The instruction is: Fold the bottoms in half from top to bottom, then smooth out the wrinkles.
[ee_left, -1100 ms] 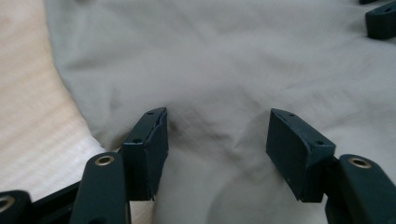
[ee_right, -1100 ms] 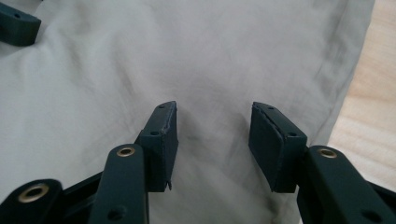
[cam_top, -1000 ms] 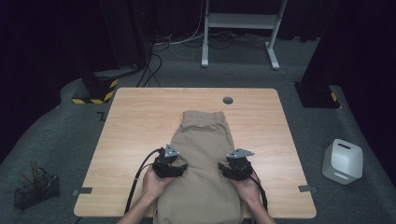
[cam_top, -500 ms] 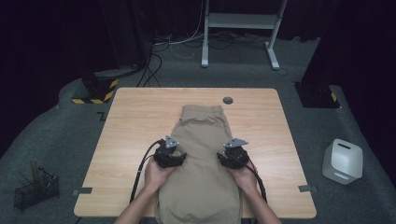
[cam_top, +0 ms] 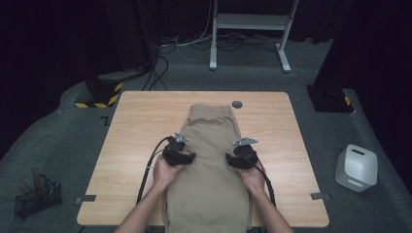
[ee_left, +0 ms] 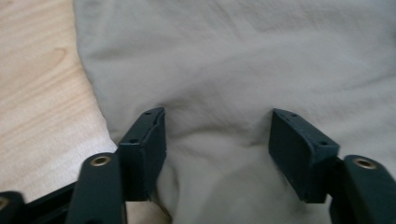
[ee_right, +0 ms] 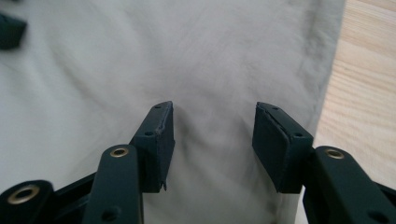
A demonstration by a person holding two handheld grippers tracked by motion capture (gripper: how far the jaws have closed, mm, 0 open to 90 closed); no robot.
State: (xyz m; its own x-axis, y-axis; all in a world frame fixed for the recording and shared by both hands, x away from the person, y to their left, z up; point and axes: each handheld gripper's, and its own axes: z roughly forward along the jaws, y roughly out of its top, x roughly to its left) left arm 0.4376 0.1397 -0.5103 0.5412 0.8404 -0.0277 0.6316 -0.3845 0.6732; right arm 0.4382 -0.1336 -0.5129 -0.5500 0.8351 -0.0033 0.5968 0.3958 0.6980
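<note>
A white box [cam_top: 356, 167] and a black wire basket [cam_top: 36, 196] sit on the floor beside the wooden table [cam_top: 141, 121].

The wooden table [cam_top: 136, 126] lies bare in broad strips either side of the khaki trousers [cam_top: 211, 145], so a hand could slide out left or right unhindered; the far edge is open too, save a small dark round disc [cam_top: 237, 104] just beyond the waistband; the left gripper [cam_top: 179, 154] and right gripper [cam_top: 241, 158] sit at opposite edges of the cloth, well apart, with flat fabric between them; off the table, a wire basket [cam_top: 36, 196] and white container [cam_top: 356, 167] stand on the floor.
</note>
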